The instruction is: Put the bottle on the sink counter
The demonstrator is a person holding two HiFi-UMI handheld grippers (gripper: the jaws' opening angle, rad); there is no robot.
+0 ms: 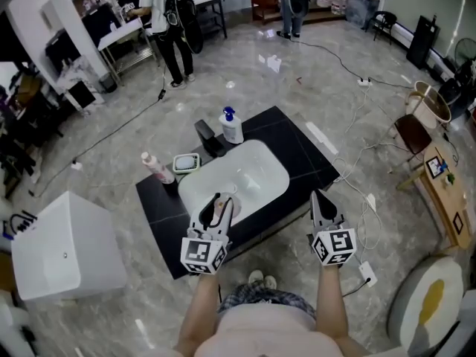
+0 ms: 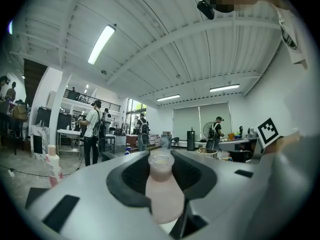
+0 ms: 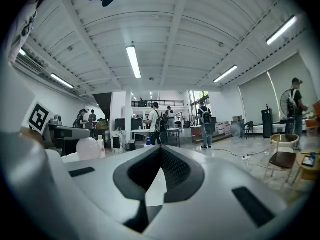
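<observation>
A pale pink bottle (image 2: 162, 191) with a clear cap stands upright between the jaws of my left gripper (image 2: 161, 160), which is shut on it. From the head view, that left gripper (image 1: 217, 208) hangs over the near edge of the white basin (image 1: 245, 171) set in the black sink counter (image 1: 297, 151). The bottle is mostly hidden by the jaws there. My right gripper (image 1: 320, 199) is held over the counter's near right corner, shut, with nothing in it. Its jaw tips meet in the right gripper view (image 3: 160, 150).
On the counter stand a second pink bottle (image 1: 158, 168), a blue-pump soap bottle (image 1: 231, 126), a black faucet (image 1: 207, 137) and a small green-edged dish (image 1: 186, 162). A white box (image 1: 67, 244) sits on the floor at left. People stand far behind, and cables cross the floor.
</observation>
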